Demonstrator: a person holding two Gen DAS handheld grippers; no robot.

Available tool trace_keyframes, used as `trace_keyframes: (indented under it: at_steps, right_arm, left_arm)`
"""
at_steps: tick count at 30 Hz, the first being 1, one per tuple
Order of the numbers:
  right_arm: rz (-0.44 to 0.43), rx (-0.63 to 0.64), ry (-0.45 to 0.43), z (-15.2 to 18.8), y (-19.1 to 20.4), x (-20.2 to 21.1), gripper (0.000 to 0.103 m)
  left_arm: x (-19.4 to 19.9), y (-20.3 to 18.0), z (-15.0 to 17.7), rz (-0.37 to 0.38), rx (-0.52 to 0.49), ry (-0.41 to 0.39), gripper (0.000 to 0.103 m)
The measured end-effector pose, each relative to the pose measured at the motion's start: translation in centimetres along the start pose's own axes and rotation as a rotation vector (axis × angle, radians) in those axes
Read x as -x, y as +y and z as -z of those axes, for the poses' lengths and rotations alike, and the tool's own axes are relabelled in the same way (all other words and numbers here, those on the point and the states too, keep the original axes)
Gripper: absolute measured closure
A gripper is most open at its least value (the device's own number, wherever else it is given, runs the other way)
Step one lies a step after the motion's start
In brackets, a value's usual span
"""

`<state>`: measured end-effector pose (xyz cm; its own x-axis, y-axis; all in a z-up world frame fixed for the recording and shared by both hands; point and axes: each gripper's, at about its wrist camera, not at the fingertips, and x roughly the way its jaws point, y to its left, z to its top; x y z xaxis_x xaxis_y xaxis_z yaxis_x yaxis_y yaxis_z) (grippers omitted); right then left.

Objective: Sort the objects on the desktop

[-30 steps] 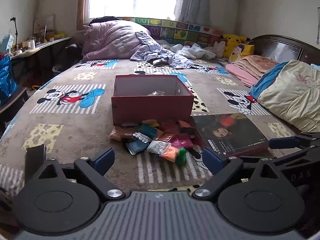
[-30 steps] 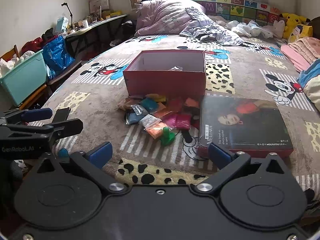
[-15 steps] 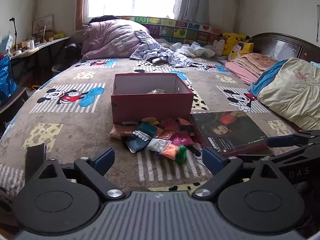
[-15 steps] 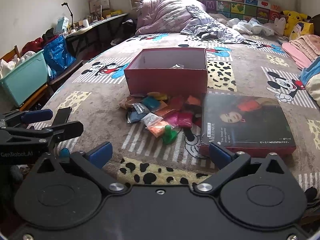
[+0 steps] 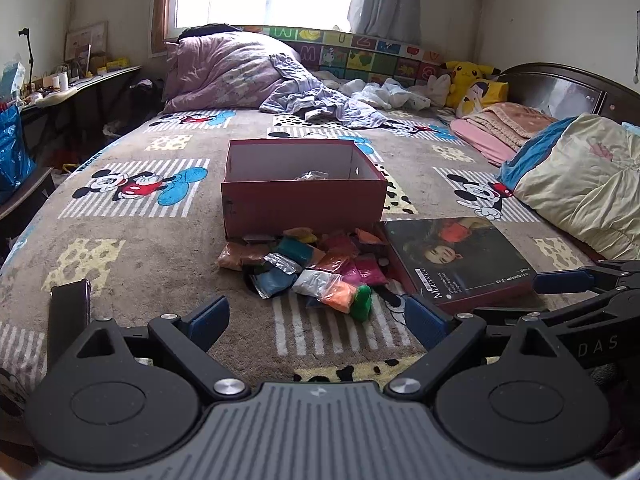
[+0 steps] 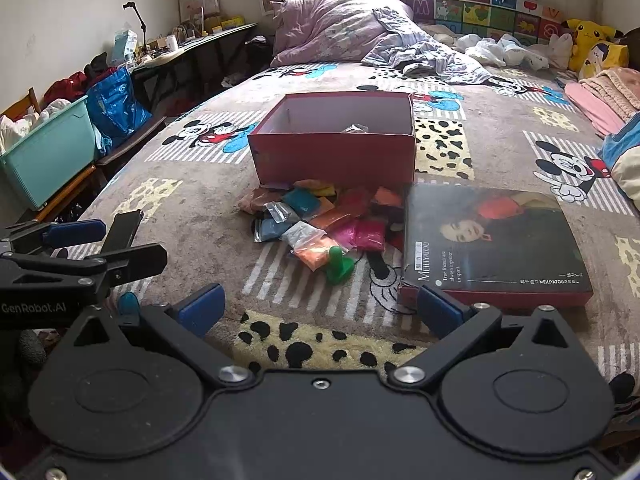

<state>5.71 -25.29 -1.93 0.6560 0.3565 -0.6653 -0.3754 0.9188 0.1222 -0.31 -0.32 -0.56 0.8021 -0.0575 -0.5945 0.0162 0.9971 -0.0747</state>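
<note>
Both grippers are hovering low over the near edge of the bed, the left gripper (image 5: pixel 318 320) and the right gripper (image 6: pixel 320 308) each spreading its blue fingers wide and gripping nothing. The pile of coloured packets (image 6: pixel 316 220) is lying against the front wall of the open red box (image 6: pixel 332 152), touching the box lid (image 6: pixel 492 240) lying flat on its right

Red box (image 5: pixel 304 204) open-topped, nothing over its mouth; one crinkled clear packet (image 5: pixel 311 176) inside, remaining interior free. Heap of coloured packets (image 5: pixel 308 266) lies against its near wall, blocking that side low down. Box lid (image 6: pixel 494 244) lies flat at the box's near-right corner. Bare blanket (image 5: pixel 132 240) left of the box.
</note>
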Motion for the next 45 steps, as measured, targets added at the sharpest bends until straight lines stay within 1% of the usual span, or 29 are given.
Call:
trace_keyframes:
  at_steps: [45]
  right_arm:
    - [0.009, 0.002, 0.011, 0.43, 0.00, -0.23, 0.001]
  left_arm:
    - [-0.28, 0.02, 0.41, -0.011, 0.002, 0.017, 0.008]
